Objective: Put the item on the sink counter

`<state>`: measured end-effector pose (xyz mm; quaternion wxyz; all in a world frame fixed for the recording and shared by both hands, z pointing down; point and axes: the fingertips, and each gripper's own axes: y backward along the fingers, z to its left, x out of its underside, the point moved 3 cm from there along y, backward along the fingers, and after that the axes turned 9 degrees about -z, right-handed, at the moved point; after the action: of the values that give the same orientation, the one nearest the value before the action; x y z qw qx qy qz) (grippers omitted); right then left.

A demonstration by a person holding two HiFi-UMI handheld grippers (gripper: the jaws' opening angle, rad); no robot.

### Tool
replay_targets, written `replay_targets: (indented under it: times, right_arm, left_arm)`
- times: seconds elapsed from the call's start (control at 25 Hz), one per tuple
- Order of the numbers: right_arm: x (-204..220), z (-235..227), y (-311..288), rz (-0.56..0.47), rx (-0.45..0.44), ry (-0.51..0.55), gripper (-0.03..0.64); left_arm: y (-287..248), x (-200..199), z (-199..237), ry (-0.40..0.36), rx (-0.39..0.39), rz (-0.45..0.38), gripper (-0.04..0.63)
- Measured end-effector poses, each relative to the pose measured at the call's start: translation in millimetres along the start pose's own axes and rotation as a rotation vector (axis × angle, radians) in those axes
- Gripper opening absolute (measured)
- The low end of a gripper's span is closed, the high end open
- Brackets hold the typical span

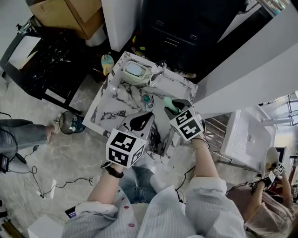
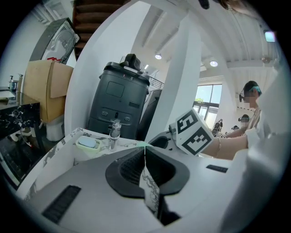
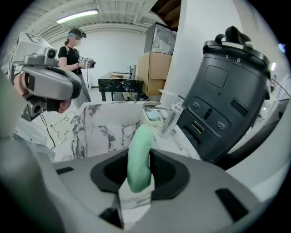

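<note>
A pale green rubbery item [image 3: 141, 150] stands up between the jaws of my right gripper [image 3: 140, 175], which is shut on it. In the head view that gripper [image 1: 173, 108] hovers over the right side of the white marble sink counter [image 1: 185, 84], with the green item [image 1: 168, 102] poking toward the basin. My left gripper [image 1: 145, 118] hangs over the basin's near edge, its jaws pressed together with nothing between them, as the left gripper view [image 2: 145, 152] confirms. A drain [image 1: 146, 98] sits in the basin.
A soap dish [image 1: 135, 69] and a chrome faucet [image 1: 156, 72] stand at the counter's back edge. Behind it rises a black machine [image 3: 227, 91]. A black marble table [image 1: 44, 60] and cardboard box [image 1: 77, 14] are at the left. Cables lie on the floor [image 1: 60, 183].
</note>
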<state>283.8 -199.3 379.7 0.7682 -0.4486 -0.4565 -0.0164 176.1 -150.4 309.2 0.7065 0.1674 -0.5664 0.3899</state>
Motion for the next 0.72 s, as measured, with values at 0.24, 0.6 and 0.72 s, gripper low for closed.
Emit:
replay_targets:
  times: [0.24,0.6,0.72]
  right_arm:
    - [-18.6,27.6,14.5,-0.043,0.017,-0.015,0.127]
    - [-46.5,80.7,29.3,-0.097,0.075,-0.082,0.127]
    - [-58.3,108.5,34.2,-0.117,0.091,-0.1,0.127]
  left_arm:
    - [26.8,-8.9,0.0,-0.019,-0.006,-0.028,0.02]
    - [78.5,-13.0,11.4,-0.035,0.029,-0.037,0.02]
    - [102.7,-11.2,16.2,-0.038,0.042,-0.037,0.02]
